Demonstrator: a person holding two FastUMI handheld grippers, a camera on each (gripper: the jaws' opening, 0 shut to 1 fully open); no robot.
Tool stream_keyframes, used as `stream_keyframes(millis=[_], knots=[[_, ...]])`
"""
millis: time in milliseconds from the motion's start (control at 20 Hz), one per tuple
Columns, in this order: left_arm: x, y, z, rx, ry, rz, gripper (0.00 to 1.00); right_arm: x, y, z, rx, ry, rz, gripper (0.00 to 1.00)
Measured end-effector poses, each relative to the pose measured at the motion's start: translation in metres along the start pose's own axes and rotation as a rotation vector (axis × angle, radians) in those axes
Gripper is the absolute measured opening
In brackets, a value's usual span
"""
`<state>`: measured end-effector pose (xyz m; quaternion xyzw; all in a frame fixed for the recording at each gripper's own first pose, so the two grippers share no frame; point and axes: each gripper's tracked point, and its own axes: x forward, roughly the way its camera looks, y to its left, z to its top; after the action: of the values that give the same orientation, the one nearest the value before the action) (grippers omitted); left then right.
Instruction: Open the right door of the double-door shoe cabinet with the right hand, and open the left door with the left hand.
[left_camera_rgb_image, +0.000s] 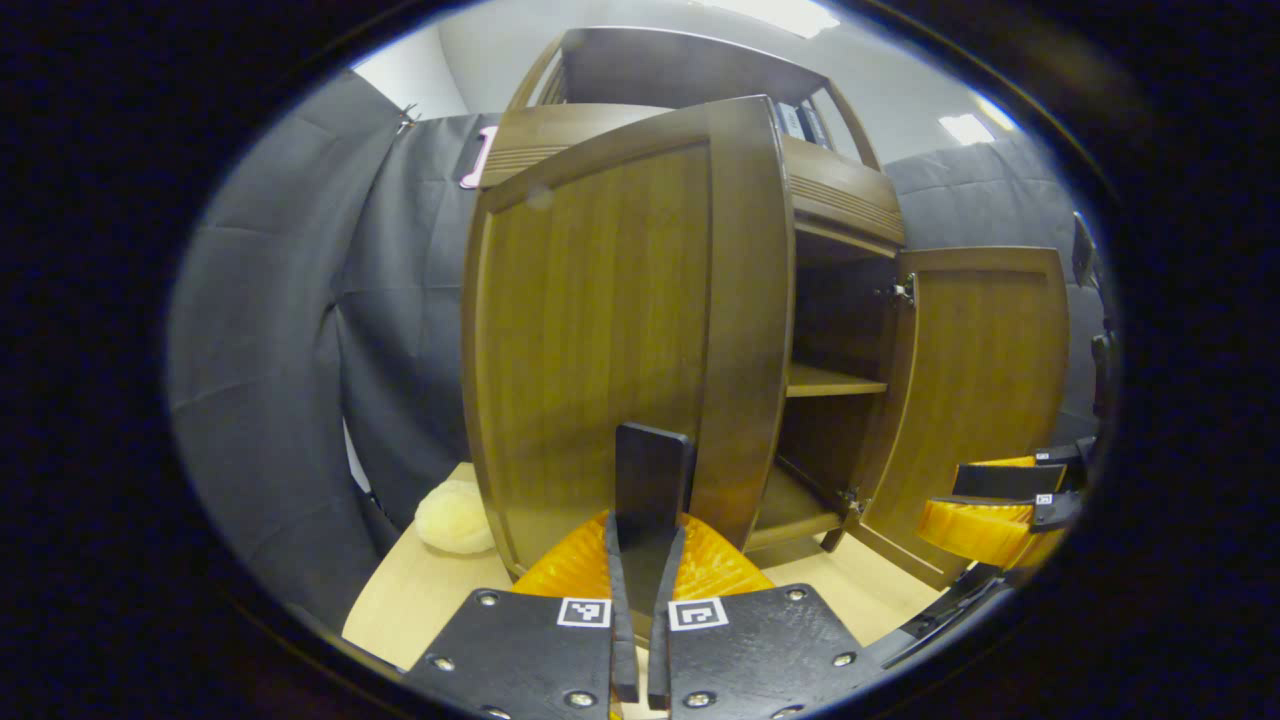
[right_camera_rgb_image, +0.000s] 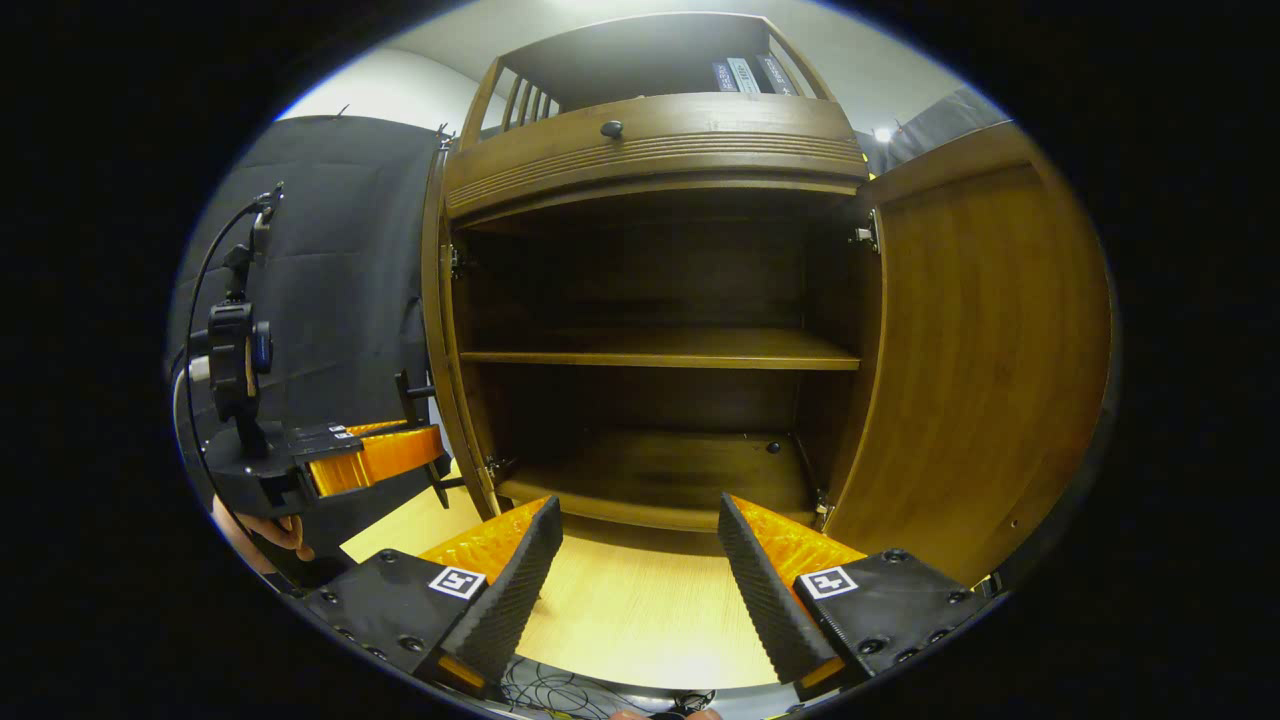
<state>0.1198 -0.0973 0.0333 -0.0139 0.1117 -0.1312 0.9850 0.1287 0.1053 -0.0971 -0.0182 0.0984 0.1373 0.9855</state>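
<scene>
The double-door shoe cabinet (right_camera_rgb_image: 650, 150) stands on a pale wooden tabletop (right_camera_rgb_image: 640, 610) with both doors swung out. In the left gripper view the left door (left_camera_rgb_image: 610, 330) fills the middle, its free vertical edge turned toward the camera, and the left gripper (left_camera_rgb_image: 650, 470) has its two fingers pressed together on a dark upright door handle (left_camera_rgb_image: 652, 480) at the lower part of that door. To the right of that edge a gap opens onto the cabinet's shelf (left_camera_rgb_image: 835, 382) and floor, and beyond it the right door (left_camera_rgb_image: 985, 390) stands open on its hinges, with the right gripper (left_camera_rgb_image: 1005, 500) low beside its outer face, apart from the wood. A pale fluffy object (left_camera_rgb_image: 455, 517) lies on the tabletop by the cabinet's left corner, near the grey curtain (left_camera_rgb_image: 270, 330). In the right gripper view the right gripper (right_camera_rgb_image: 640, 560) hangs with its fingers spread wide and nothing between them, over bare tabletop in front of the cabinet's bottom sill. The interior is open: a middle shelf (right_camera_rgb_image: 660, 348), the dark floor board (right_camera_rgb_image: 660, 470), a drawer front with a small knob (right_camera_rgb_image: 611, 128) above. The right door (right_camera_rgb_image: 990, 350) stands wide at the right, its hinge edge by the cabinet side; the left door (right_camera_rgb_image: 440, 330) shows edge-on at the left, with the left gripper (right_camera_rgb_image: 375, 455) and a hand (right_camera_rgb_image: 265, 528) just outside it.
</scene>
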Motion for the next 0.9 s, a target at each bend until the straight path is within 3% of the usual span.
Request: stream_keyframes(millis=[600, 900], knots=[[-0.011, 0.009, 0.009, 0.013, -0.021, 0.085, 0.05, -0.002, 0.002, 0.001, 0.016, 0.004, -0.011, 0.96], [-0.047, 0.071, 0.007, 0.079, -0.043, 0.094, 0.04, -0.003, 0.005, 0.0, -0.006, 0.006, 0.015, 0.96]])
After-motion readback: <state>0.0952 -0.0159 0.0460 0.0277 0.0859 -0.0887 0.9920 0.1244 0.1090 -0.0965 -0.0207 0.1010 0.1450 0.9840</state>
